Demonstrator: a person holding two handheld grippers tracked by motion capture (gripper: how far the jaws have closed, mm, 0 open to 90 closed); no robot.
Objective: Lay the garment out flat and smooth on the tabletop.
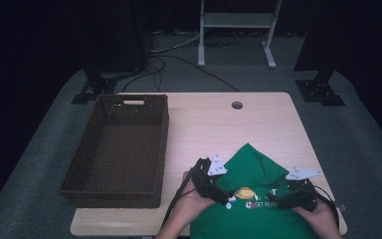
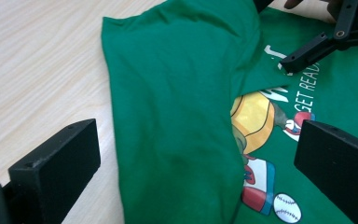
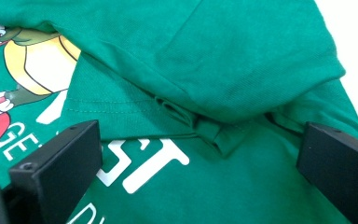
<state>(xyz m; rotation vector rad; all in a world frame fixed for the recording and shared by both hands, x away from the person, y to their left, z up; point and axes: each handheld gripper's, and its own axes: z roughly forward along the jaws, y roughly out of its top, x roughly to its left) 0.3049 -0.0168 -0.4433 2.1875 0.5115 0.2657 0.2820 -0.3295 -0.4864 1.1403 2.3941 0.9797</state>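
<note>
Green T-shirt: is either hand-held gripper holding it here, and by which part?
Nothing is held. The left hand-held gripper and right hand-held gripper both stand open over the folded green T-shirt, jaws wide apart.

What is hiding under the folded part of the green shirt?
Under the folded flap of the green shirt, a yellow cartoon figure and white letters peek out. The rest of the picture is covered.

The shirt lies on the table at its near right edge; the basket stands to its left; the left gripper and right gripper hover over the shirt's front.
</note>
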